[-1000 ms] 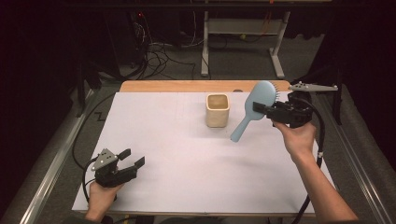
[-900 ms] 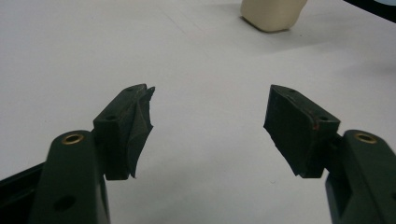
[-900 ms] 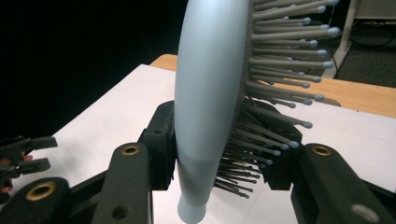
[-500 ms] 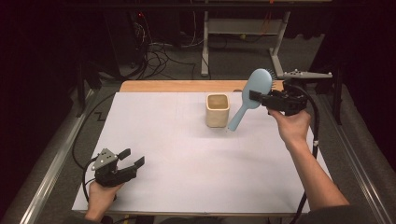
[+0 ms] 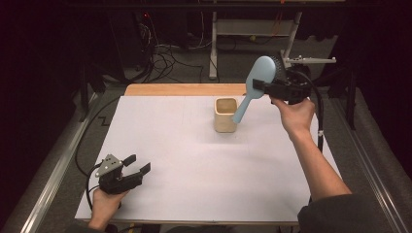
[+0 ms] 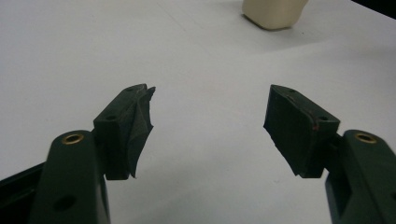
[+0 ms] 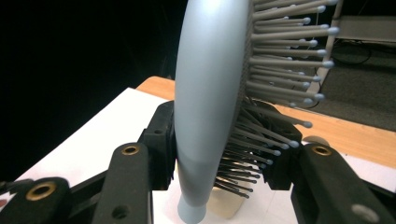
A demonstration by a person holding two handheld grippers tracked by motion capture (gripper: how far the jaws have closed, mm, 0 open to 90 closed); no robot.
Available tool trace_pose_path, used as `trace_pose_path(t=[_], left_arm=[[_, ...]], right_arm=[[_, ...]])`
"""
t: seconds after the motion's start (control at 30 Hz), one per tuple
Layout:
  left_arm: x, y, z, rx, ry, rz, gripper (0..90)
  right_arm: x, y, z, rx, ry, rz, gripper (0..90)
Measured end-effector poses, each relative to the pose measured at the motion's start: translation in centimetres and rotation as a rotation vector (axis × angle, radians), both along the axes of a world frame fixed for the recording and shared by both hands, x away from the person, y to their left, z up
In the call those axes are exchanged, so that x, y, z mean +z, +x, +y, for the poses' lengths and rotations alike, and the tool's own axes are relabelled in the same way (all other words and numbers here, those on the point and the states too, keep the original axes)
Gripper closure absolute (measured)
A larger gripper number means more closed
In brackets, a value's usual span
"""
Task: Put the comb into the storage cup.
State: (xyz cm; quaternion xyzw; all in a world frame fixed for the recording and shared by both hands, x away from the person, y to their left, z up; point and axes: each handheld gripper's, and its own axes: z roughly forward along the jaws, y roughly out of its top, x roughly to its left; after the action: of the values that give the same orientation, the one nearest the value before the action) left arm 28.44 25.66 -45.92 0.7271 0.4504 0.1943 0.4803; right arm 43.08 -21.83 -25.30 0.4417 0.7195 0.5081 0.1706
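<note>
**Hairbrush held over the cup**

I kept the right gripper (image 5: 260, 87) raised above the far right part of the counter (image 5: 194, 160). Its fingers (image 7: 161, 140) were clamped on the light blue hairbrush (image 5: 255, 87), one on the smooth back and the other pressed into the bristles, near where the head meets the handle. I judged this hold a sensible one, because the handle was left free and pointed down and to the left. The handle tip hung just beside the beige cup (image 5: 225, 114), above its right edge; I could not tell if it touched the rim. The cup stood upright near the far middle of the white counter, with its mouth open to the top, so I thought the handle was meant to go into it.

The left gripper (image 5: 138, 165) rested low at the near left corner, well apart from the cup. Its fingers (image 6: 130, 126) stood wide apart and held nothing, probably only waiting.
</note>
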Motion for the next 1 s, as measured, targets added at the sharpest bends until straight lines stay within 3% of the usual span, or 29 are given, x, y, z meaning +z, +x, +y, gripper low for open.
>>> trace_pose_path(t=[0.53,1.0], left_arm=[[0.0,-0.2,0.0,-0.008,0.002,-0.002,32.5],[0.0,-0.1,0.0,-0.01,-0.005,0.001,32.5]], right_arm=[[0.7,2.5,1.5,-0.031,0.008,-0.005,55.4],[-0.7,4.2,2.6,-0.077,0.002,0.007,55.3]])
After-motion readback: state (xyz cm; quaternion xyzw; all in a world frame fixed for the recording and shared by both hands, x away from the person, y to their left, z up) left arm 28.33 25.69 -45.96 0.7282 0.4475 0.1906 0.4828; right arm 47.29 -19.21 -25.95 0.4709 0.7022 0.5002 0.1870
